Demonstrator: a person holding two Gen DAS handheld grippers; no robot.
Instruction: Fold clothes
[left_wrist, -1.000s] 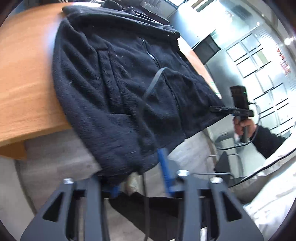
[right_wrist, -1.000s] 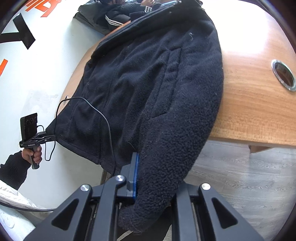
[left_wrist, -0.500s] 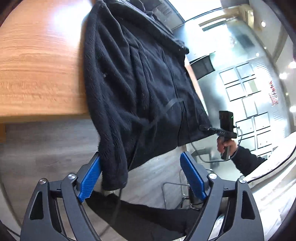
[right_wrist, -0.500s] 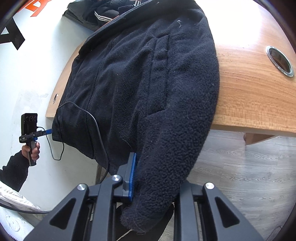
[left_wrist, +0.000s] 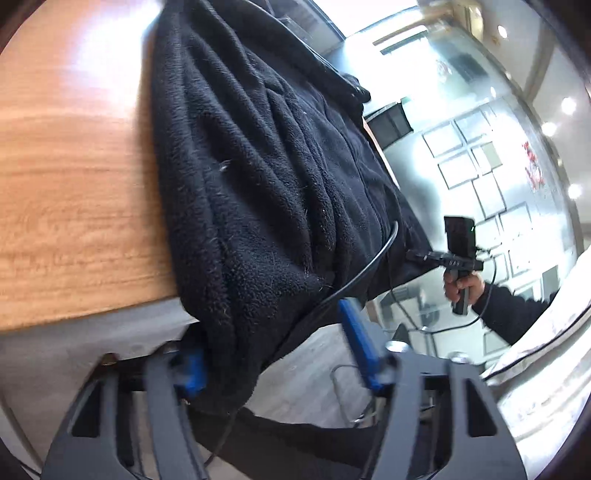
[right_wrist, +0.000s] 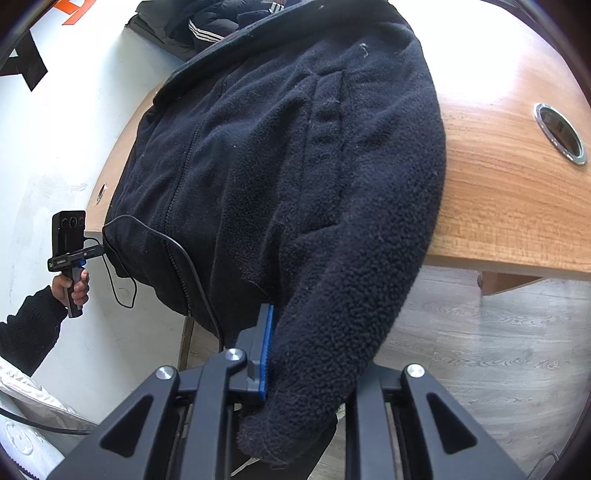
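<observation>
Wooden table (right_wrist: 509, 206) holds fleece jacket (right_wrist: 280, 177), hiding right tongs' (right_wrist: 314, 354) far finger.

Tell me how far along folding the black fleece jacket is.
Early. Done: the fleece jacket lies spread on the wooden table. In hand: the right gripper pinches one hanging sleeve; the left gripper straddles the other, not closed. Left: every fold.

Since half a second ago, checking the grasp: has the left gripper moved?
Yes. The left gripper has advanced toward the wooden table, its jaws now narrower around the fleece jacket's sleeve.
</observation>
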